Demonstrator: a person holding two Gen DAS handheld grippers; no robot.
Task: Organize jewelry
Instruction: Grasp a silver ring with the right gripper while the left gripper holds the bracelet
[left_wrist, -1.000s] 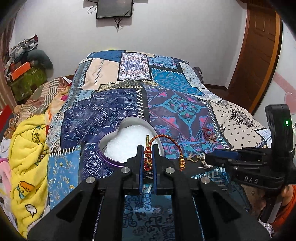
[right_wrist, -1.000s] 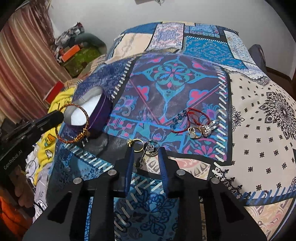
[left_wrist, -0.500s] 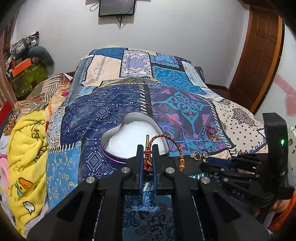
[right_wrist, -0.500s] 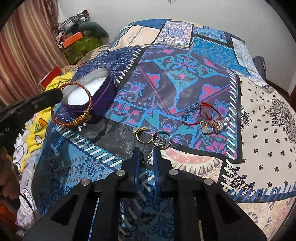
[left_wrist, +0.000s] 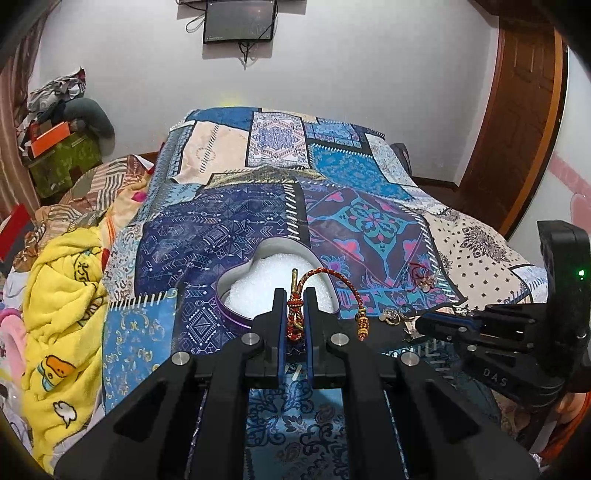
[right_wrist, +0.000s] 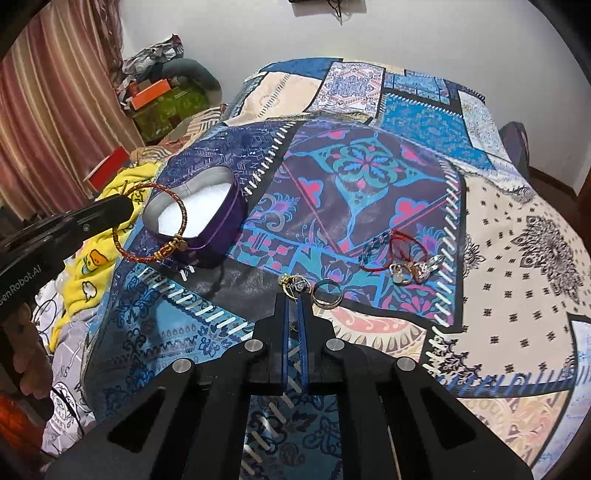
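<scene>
My left gripper (left_wrist: 295, 295) is shut on a red and gold braided bangle (left_wrist: 343, 284) and holds it in the air just in front of a purple heart-shaped tin (left_wrist: 240, 317) lined with white foam; the bangle (right_wrist: 155, 225) and tin (right_wrist: 218, 225) also show in the right wrist view. My right gripper (right_wrist: 293, 299) is shut on a small gold ring with a stone (right_wrist: 293, 286) low over the bedspread. A plain band ring (right_wrist: 327, 293) lies beside it. A red string bracelet (right_wrist: 402, 243) and a few more rings (right_wrist: 410, 271) lie further right.
The patchwork bedspread (right_wrist: 369, 166) covers the bed. A yellow blanket (left_wrist: 62, 295) is heaped at the left edge. Boxes and clothes (left_wrist: 55, 136) stand by the wall at the left, a wooden door (left_wrist: 517, 110) at the right.
My right gripper has closed from open onto the small gold ring and drawn back. My left gripper has kept hold of the bangle near the tin.
</scene>
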